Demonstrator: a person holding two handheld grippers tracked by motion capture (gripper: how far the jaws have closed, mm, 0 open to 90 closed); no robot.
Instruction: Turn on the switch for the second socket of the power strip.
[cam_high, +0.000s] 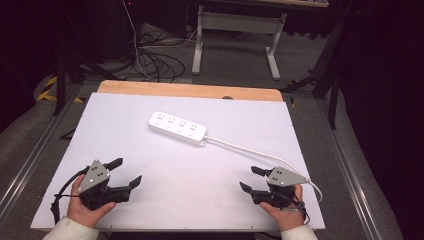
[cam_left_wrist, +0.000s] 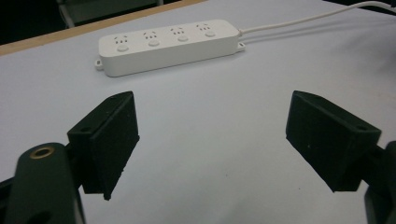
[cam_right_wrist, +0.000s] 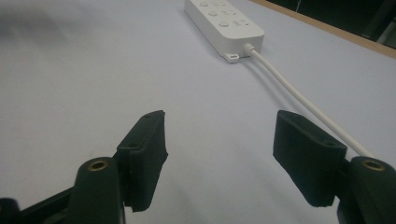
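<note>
High view: the power strip (cam_high: 177, 128) lies mid-table (cam_high: 125, 140), its cord (cam_high: 260, 154) trailing toward my right. My left hand-held gripper (cam_high: 125, 172) and right hand-held gripper (cam_high: 251, 178) rest released, empty, well apart from it. I'd approach square across its narrow width.

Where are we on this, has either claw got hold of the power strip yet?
Nothing looks done yet. The power strip lies untouched mid-table, its cord trailing toward the right edge. Both the left claw and right claw rest open and empty near the front edge. Any handling of the strip is still ahead.
</note>
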